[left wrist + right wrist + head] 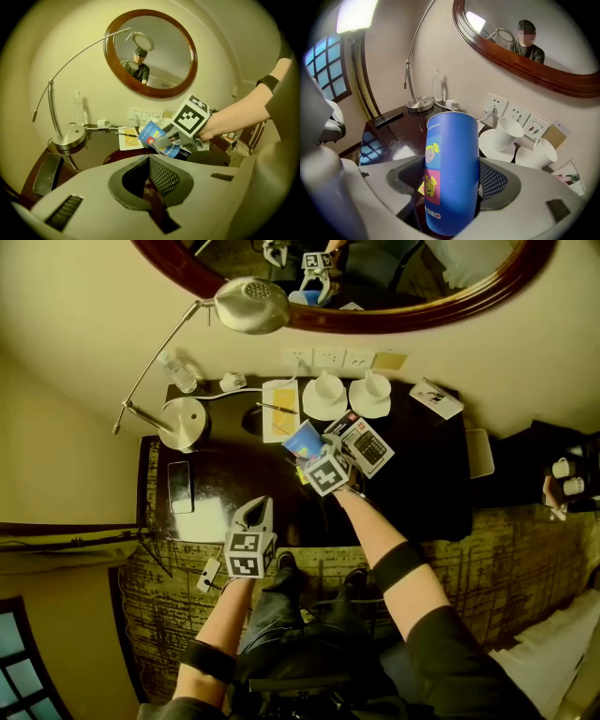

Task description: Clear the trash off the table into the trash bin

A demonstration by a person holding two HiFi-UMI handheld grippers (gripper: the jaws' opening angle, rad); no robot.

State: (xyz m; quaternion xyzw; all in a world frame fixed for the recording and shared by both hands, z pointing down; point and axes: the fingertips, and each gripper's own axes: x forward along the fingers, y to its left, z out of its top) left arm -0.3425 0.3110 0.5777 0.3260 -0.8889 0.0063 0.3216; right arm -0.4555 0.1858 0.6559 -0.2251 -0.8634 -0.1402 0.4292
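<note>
A tall blue paper cup [302, 439] with cartoon faces stands between the jaws of my right gripper [309, 451], which is shut on it above the dark table [412, 484]. In the right gripper view the cup [451, 164] fills the gap between the mesh pads [494, 180]. The left gripper view shows the same cup [151, 135] tilted in the right gripper, over the table's middle. My left gripper [259, 510] hovers at the table's front edge, shut and empty. No trash bin shows in any view.
At the back stand two white cups on saucers [324, 395] [371, 395], a notepad with a pen [279, 409] and a water bottle [178, 371]. A lamp base [183, 421] and a phone [179, 486] sit left. A black calculator [367, 444] lies beside the right gripper.
</note>
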